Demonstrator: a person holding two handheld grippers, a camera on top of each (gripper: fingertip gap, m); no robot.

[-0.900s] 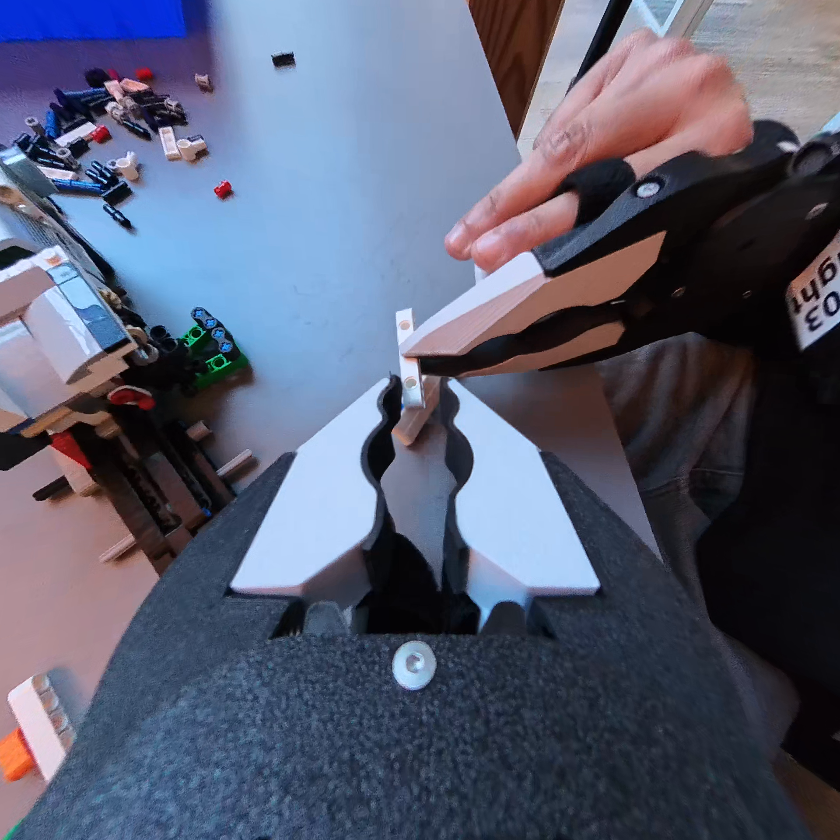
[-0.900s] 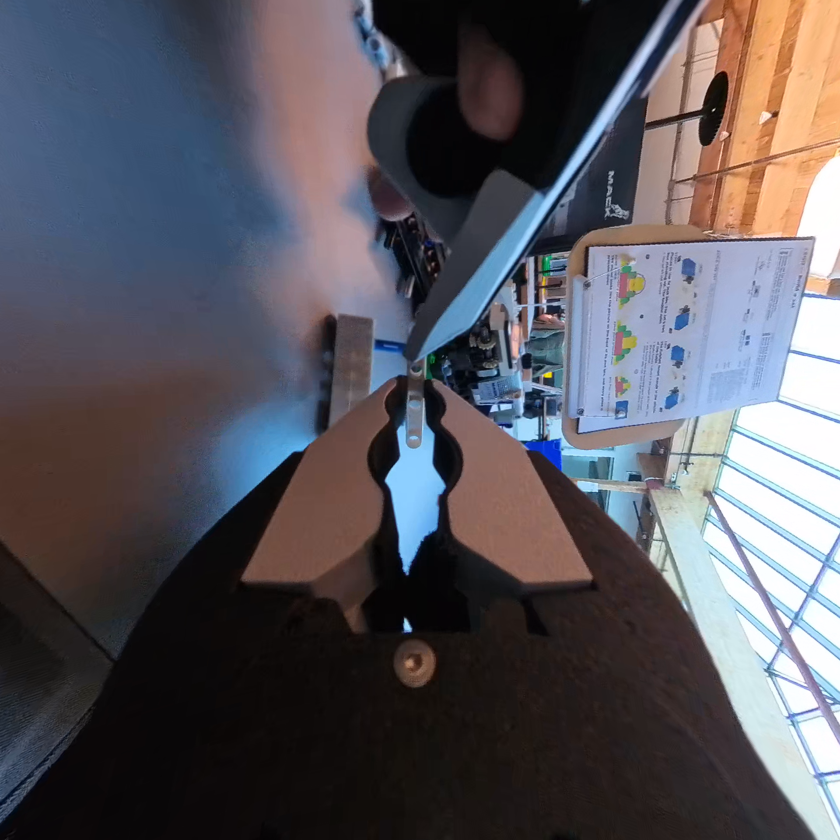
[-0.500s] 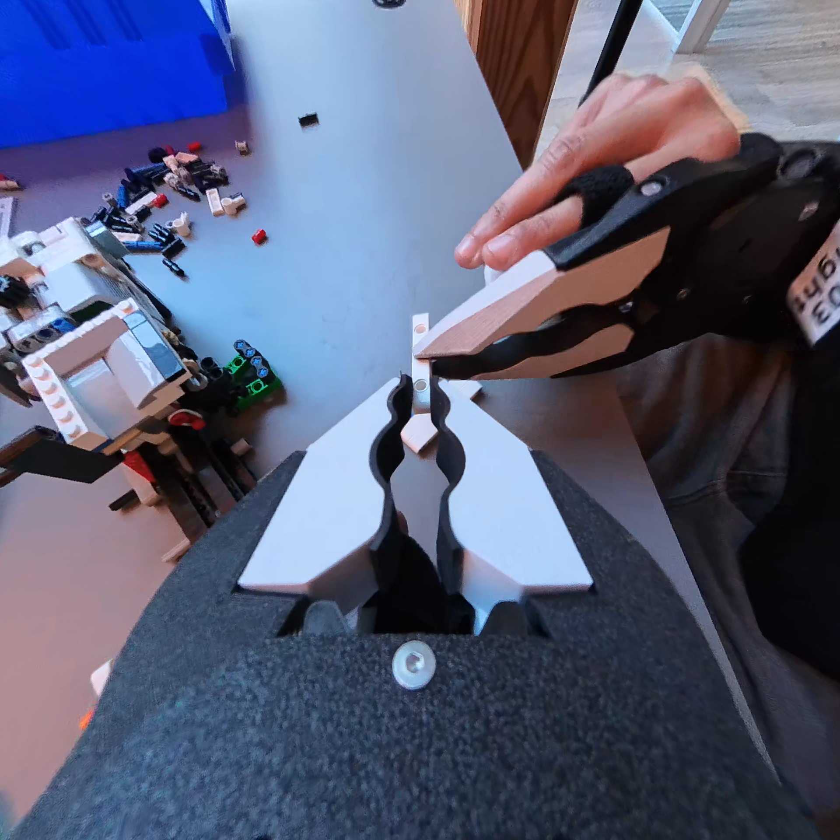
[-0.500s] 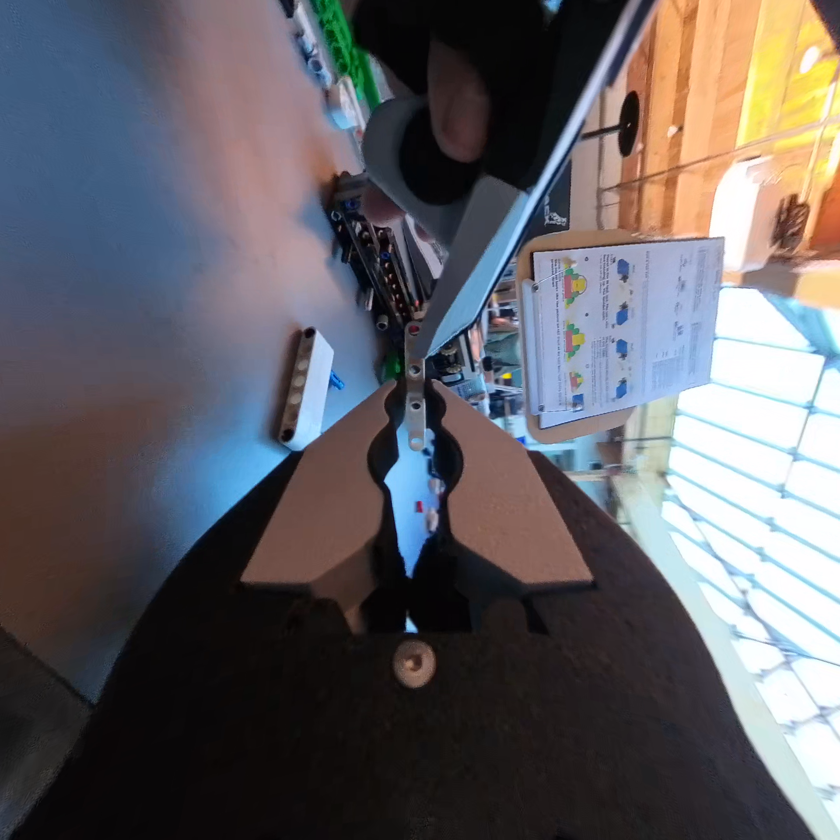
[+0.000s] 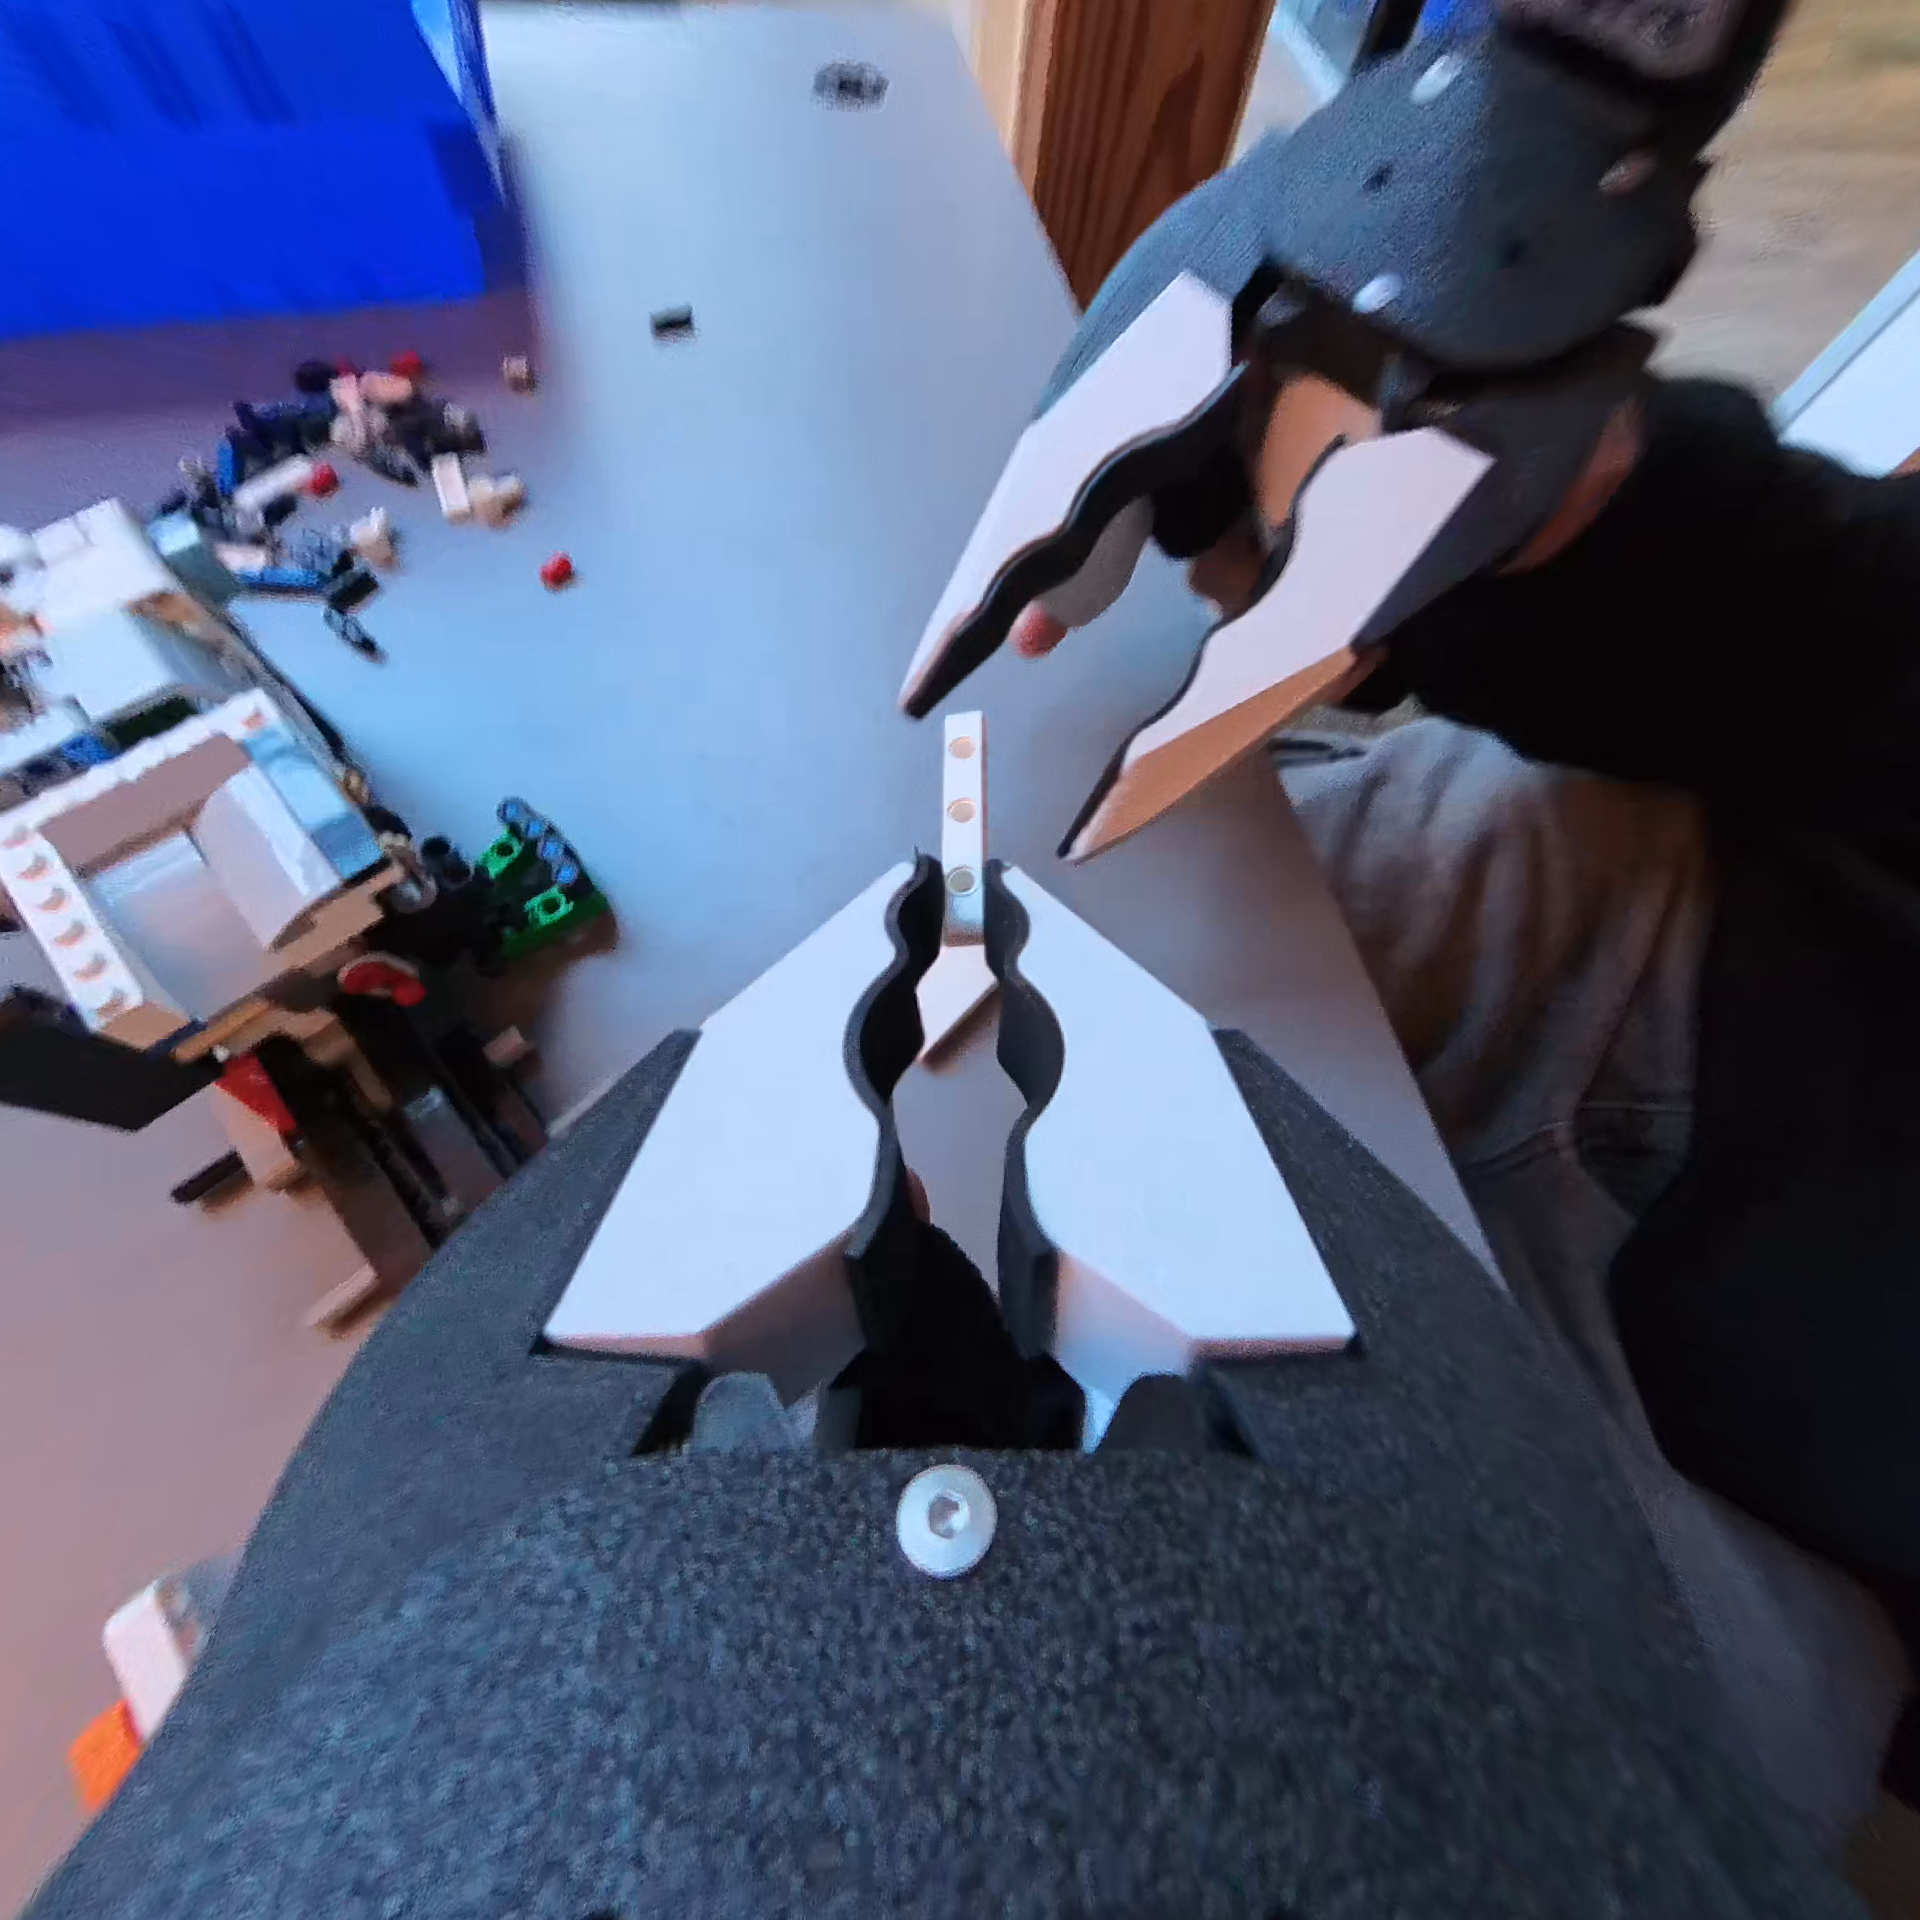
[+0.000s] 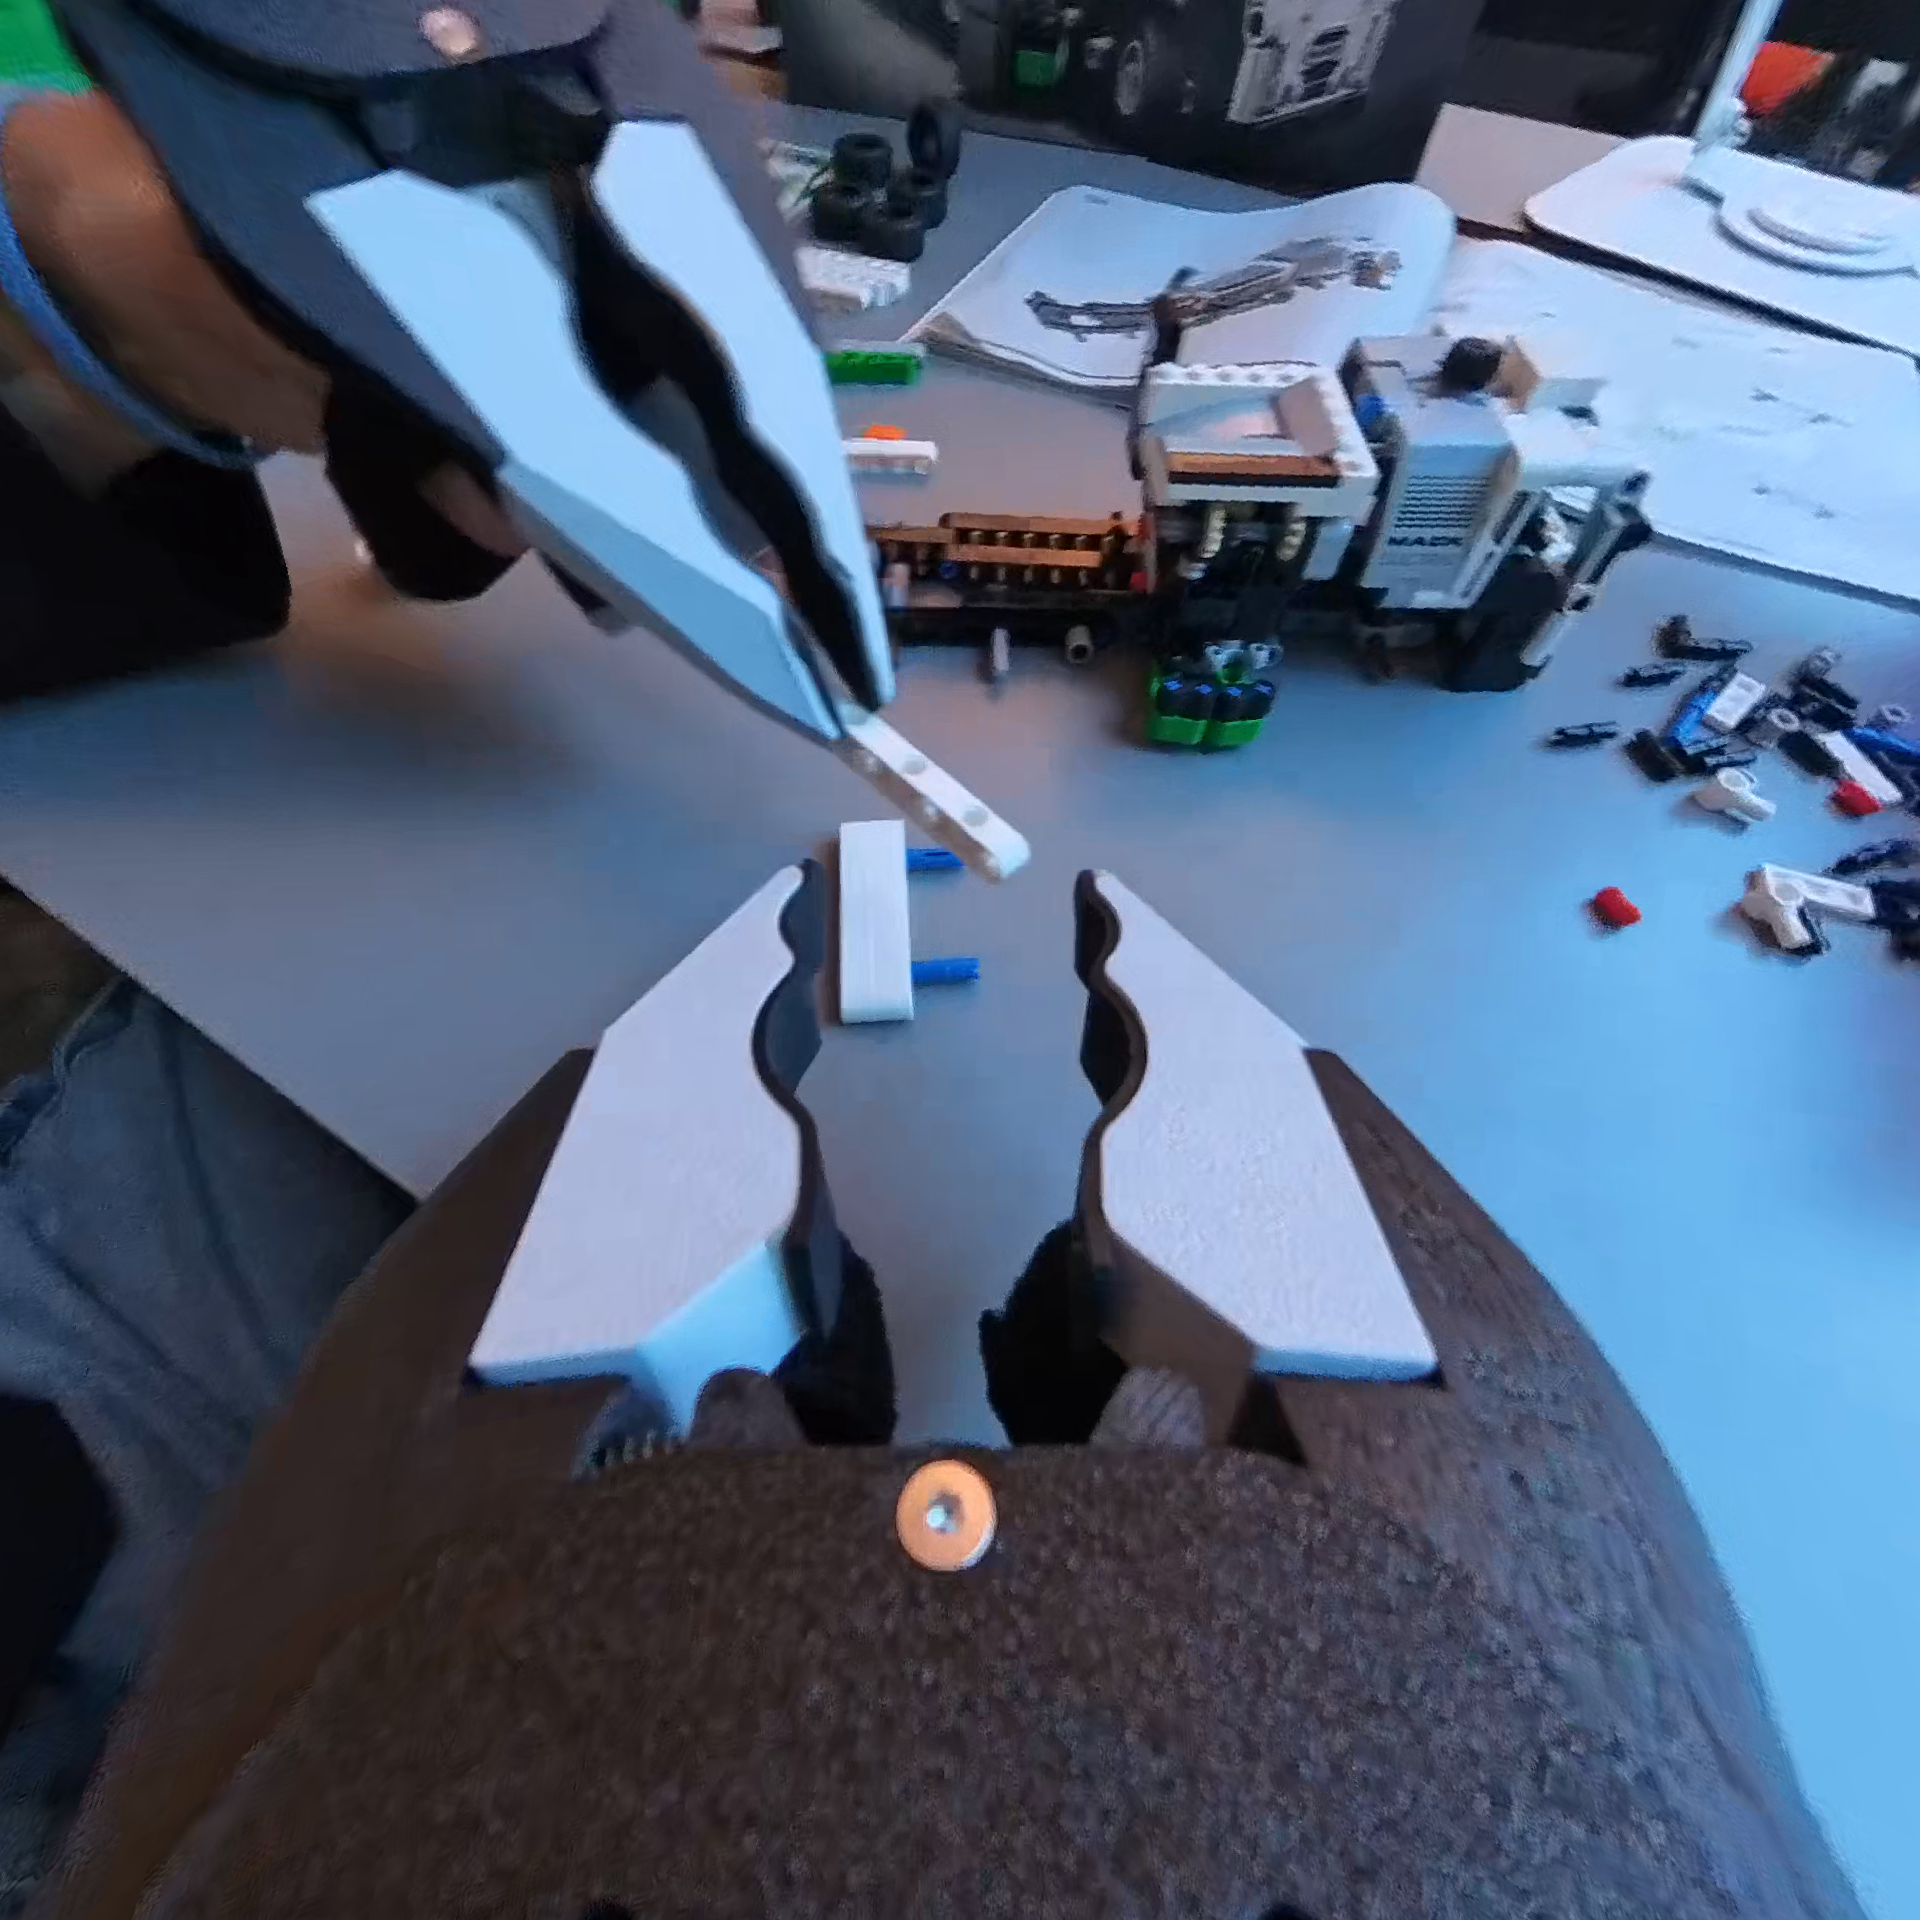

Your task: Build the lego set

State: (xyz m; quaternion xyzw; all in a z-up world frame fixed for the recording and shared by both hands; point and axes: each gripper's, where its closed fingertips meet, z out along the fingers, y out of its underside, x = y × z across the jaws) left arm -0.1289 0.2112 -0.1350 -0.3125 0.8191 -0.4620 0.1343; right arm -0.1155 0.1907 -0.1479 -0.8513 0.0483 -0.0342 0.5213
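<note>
The left gripper (image 5: 957,871) clenches one end of a thin white holed beam (image 5: 963,805), held above the grey table (image 6: 1351,935). The right gripper (image 6: 940,883) hangs spread wide and empty, near a white brick (image 6: 875,935) with blue pins lying on the table.

Beam w/ holes (image 6: 932,795): held at one end by left gripper (image 6: 847,712), off the table (image 6: 1351,1039), slanting down twd right gripper (image 6: 945,888).
Beam w/ two pins (image 6: 875,935): flat on table, just below free end of held beam, beside right gripper's left finger; pins point right.
Right gripper: over near table edge, fingers apart, either side of held beam's tip in left wrist view.
Truck build (image 6: 1330,499): behind the beams, mid-table.
Small block w/ pins (image 6: 1210,701): in front of truck build, touching or just beside.
Loose parts pile (image 6: 1787,727): right of truck build.
Booklet (image 6: 1195,281): behind truck build.
Tyres (image 6: 883,187): far side, left of booklet.
</note>
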